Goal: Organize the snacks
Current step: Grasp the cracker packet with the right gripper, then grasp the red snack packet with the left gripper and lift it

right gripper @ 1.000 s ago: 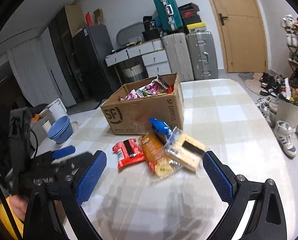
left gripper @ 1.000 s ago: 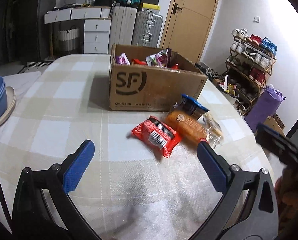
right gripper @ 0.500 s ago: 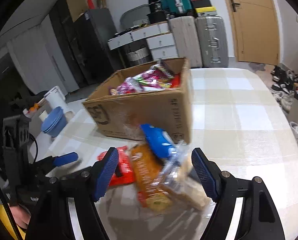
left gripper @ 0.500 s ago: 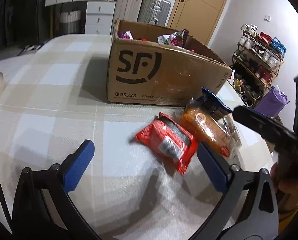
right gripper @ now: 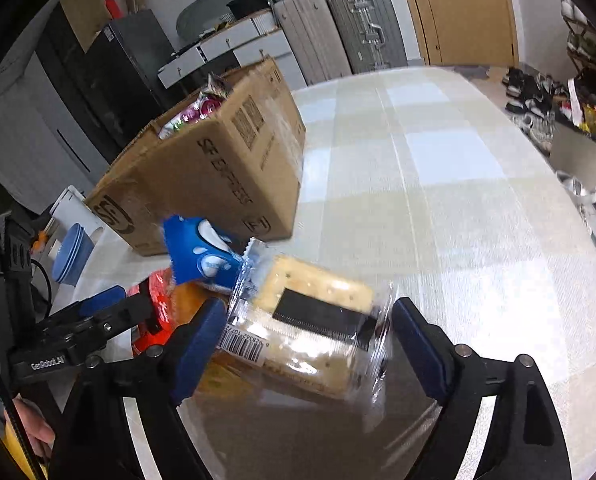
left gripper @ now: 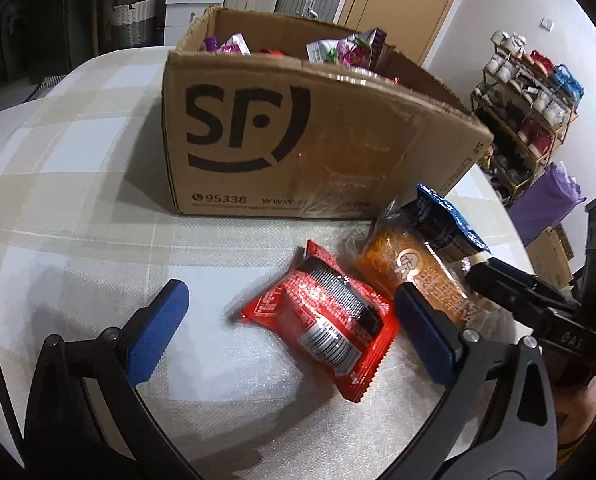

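A clear plastic packet of pale crackers with a black label and a barcode (right gripper: 317,332) lies on the counter (right gripper: 457,200) between the two blue-padded fingers (right gripper: 417,344) of the right gripper (right gripper: 303,346); the fingers stand apart on either side of it, and whether the pads touch the wrapper cannot be told through the blur. Just behind it sits a blue foil snack packet (right gripper: 202,256), which in the left wrist view (left gripper: 443,220) rests partly on an orange-brown wrapped cake with a round white emblem (left gripper: 413,276). Beside that cake, nearer the middle of the counter, lies a red foil snack bar with a black band and a white barcode patch (left gripper: 325,316) — it sits flat and skewed, one corner pointing toward the camera. The left gripper (left gripper: 294,332) hangs low over this red bar with its blue-padded fingers (left gripper: 158,332) spread wide, holding nothing; its right-hand pad is close to the orange-brown cake. Behind the loose snacks stands an open brown cardboard box printed with a black SF logo (left gripper: 298,140), filled with purple and green snack bags (left gripper: 349,48) that show above its rim. The counter is covered with a pale checked cloth of beige and white squares. Further off — a stack of blue bowls (right gripper: 72,256) at the counter's edge, silver and grey ribbed suitcases (right gripper: 337,28) against the wall, a wooden door (right gripper: 465,8), and a shoe rack loaded with shoes (left gripper: 525,92).
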`<action>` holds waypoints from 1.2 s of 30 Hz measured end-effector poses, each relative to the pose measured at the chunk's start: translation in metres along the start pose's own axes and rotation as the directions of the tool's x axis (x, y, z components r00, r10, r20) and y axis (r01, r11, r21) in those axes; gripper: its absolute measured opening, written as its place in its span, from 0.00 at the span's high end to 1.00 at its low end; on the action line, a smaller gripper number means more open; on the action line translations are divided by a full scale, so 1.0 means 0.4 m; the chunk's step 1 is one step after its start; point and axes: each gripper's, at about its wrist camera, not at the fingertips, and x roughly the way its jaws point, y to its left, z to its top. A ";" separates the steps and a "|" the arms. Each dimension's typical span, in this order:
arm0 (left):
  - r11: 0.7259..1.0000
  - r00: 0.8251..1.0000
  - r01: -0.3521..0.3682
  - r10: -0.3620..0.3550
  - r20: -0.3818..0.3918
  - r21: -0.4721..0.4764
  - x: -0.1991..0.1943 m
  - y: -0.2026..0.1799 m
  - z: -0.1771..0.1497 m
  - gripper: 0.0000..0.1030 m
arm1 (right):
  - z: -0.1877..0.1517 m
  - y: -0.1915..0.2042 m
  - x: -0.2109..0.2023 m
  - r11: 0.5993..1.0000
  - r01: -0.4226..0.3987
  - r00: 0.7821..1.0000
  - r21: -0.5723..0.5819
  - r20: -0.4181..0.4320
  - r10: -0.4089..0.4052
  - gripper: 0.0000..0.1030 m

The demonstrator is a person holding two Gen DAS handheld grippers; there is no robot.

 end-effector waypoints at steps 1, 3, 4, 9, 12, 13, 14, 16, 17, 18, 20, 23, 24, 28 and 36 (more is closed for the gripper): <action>1.000 1.000 -0.008 0.008 -0.009 0.002 0.014 -0.004 0.006 0.01 | -0.005 0.003 -0.004 1.000 0.004 1.000 -0.007 0.001 -0.004 0.16; 1.000 1.000 -0.008 0.008 -0.022 -0.002 0.037 -0.008 0.018 0.01 | -0.013 0.011 -0.005 0.999 0.017 1.000 -0.030 0.005 -0.017 0.16; 1.000 1.000 -0.010 0.010 -0.028 -0.004 0.046 -0.010 0.023 0.01 | -0.016 0.016 -0.006 0.999 0.024 1.000 -0.040 0.006 -0.024 0.16; 0.999 0.998 -0.043 0.044 -0.036 0.033 0.092 -0.041 0.053 0.01 | -0.022 0.013 -0.018 0.999 0.017 1.000 -0.030 0.014 -0.016 0.22; 0.998 0.998 -0.052 0.054 -0.034 0.043 0.114 -0.054 0.069 0.01 | -0.029 0.001 -0.029 1.000 -0.016 1.000 -0.003 0.026 0.016 0.26; 0.998 0.998 -0.054 0.055 -0.033 0.044 0.112 -0.056 0.067 0.01 | -0.032 -0.003 -0.033 1.000 -0.029 0.999 0.008 0.031 0.028 0.28; 0.997 0.998 -0.054 0.055 -0.035 0.047 0.116 -0.060 0.069 0.01 | -0.036 -0.008 -0.037 0.999 -0.045 0.998 0.020 0.036 0.045 0.30; 0.997 0.998 -0.055 0.057 -0.040 0.053 0.133 -0.069 0.085 0.01 | -0.041 -0.015 -0.042 0.997 -0.071 0.997 0.041 0.042 0.070 0.37; 0.997 0.998 -0.055 0.057 -0.041 0.052 0.134 -0.071 0.085 0.01 | -0.043 -0.022 -0.045 0.995 -0.088 0.995 0.056 0.046 0.085 0.38; 0.997 0.997 -0.055 0.057 -0.043 0.054 0.139 -0.073 0.088 0.01 | -0.043 -0.029 -0.047 0.992 -0.105 0.994 0.071 0.050 0.101 0.38; 0.996 0.997 -0.056 0.059 -0.047 0.064 0.147 -0.081 0.092 0.01 | -0.045 -0.037 -0.050 0.987 -0.127 0.991 0.093 0.056 0.123 0.38; 0.996 0.997 -0.054 0.058 -0.052 0.069 0.154 -0.082 0.098 0.02 | -0.048 -0.046 -0.056 0.981 -0.156 0.986 0.113 0.071 0.149 0.39; 0.997 0.997 -0.051 0.054 -0.053 0.066 0.154 -0.083 0.103 0.03 | -0.049 -0.051 -0.060 0.978 -0.171 0.984 0.121 0.079 0.163 0.39; 0.997 0.997 -0.047 0.050 -0.053 0.056 0.163 -0.090 0.135 0.12 | -0.051 -0.073 -0.075 0.958 -0.242 0.967 0.155 0.125 0.224 0.39; 0.999 0.997 -0.034 0.036 -0.071 0.036 0.195 -0.128 0.186 0.12 | -0.056 -0.079 -0.095 0.944 -0.294 0.948 0.148 0.172 0.268 0.39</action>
